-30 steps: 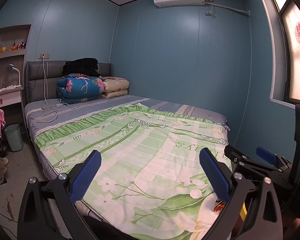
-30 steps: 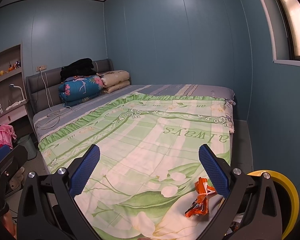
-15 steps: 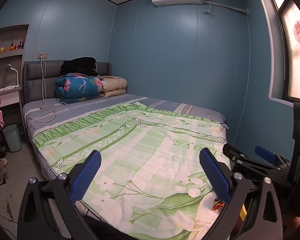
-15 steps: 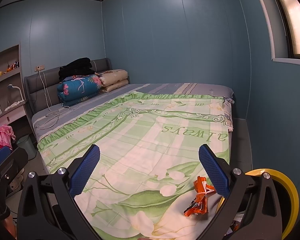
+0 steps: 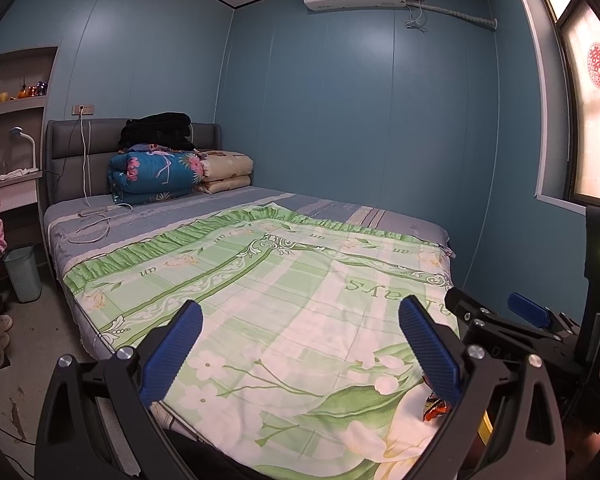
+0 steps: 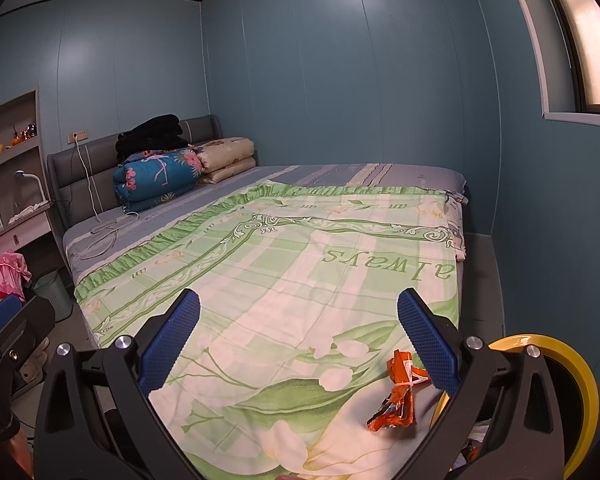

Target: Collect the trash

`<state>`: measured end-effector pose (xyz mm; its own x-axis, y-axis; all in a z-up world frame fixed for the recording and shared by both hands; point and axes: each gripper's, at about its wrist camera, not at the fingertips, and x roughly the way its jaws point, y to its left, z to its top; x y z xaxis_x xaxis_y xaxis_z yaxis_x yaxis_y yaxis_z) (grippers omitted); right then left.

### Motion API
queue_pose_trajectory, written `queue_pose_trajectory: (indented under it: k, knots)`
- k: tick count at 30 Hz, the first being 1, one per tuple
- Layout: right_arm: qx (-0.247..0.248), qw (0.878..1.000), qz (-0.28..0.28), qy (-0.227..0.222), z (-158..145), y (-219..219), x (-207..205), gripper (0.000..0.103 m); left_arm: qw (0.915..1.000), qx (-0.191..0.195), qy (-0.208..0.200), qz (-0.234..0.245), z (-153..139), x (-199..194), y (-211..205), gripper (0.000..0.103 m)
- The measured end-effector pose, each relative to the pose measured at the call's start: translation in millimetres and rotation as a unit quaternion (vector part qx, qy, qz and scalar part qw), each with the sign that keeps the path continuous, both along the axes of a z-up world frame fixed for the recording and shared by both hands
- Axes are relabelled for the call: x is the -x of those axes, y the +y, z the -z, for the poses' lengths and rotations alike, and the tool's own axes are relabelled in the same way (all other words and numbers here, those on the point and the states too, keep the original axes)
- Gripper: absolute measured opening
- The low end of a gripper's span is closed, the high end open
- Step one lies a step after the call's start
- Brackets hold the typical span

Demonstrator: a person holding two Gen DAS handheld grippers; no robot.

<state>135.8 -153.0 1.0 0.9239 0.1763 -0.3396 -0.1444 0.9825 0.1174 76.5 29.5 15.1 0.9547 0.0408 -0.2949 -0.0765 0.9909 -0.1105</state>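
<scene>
An orange wrapper lies crumpled on the green floral bedspread near the foot corner of the bed, on the side toward the window wall. In the right wrist view its long axis runs roughly from the near edge of the bed away toward the headboard, leaning slightly right, with the upper end reaching just beside the right finger's blue pad. The right gripper hangs above the bedspread with its jaws spread wide and nothing between them. The left gripper is likewise released, jaws wide apart and empty; in its view only a small piece of the wrapper shows past its right finger. A yellow-rimmed bin stands just off the corner of the bed, beside the wrapper. Folded quilts are stacked at the headboard
</scene>
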Motion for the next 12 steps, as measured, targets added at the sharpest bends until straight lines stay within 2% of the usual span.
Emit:
queue_pose_trajectory:
  k: [12]
  knots:
    - [-0.002,1.000,0.001,0.003,1.9,0.2,-0.5,0.095,1.0000,0.006,0.004,0.001,-0.9,2.6,3.1,0.095]
